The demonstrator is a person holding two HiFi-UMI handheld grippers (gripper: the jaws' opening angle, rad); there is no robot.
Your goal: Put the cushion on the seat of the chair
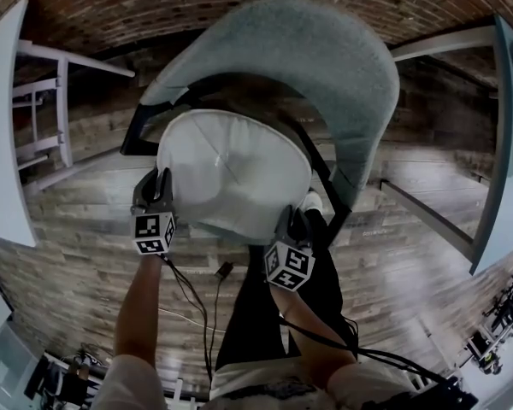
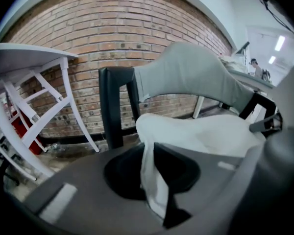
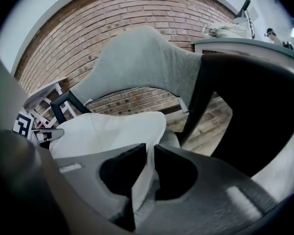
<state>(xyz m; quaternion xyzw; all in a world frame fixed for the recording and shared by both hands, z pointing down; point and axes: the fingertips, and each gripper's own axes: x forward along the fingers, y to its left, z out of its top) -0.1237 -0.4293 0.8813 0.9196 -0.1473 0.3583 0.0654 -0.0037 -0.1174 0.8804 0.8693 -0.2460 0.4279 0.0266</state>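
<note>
A white cushion hangs just over the seat of a chair with a pale grey backrest and a black frame. The cushion hides most of the seat. My left gripper is shut on the cushion's left edge and my right gripper on its near right edge. In the left gripper view a fold of the cushion is pinched between the jaws of the left gripper. In the right gripper view the cushion is likewise pinched by the right gripper, below the backrest.
A white table with trestle legs stands at the left. Another white tabletop is at the right. The floor is wood planks and a brick wall runs behind the chair. Cables hang by the person's legs.
</note>
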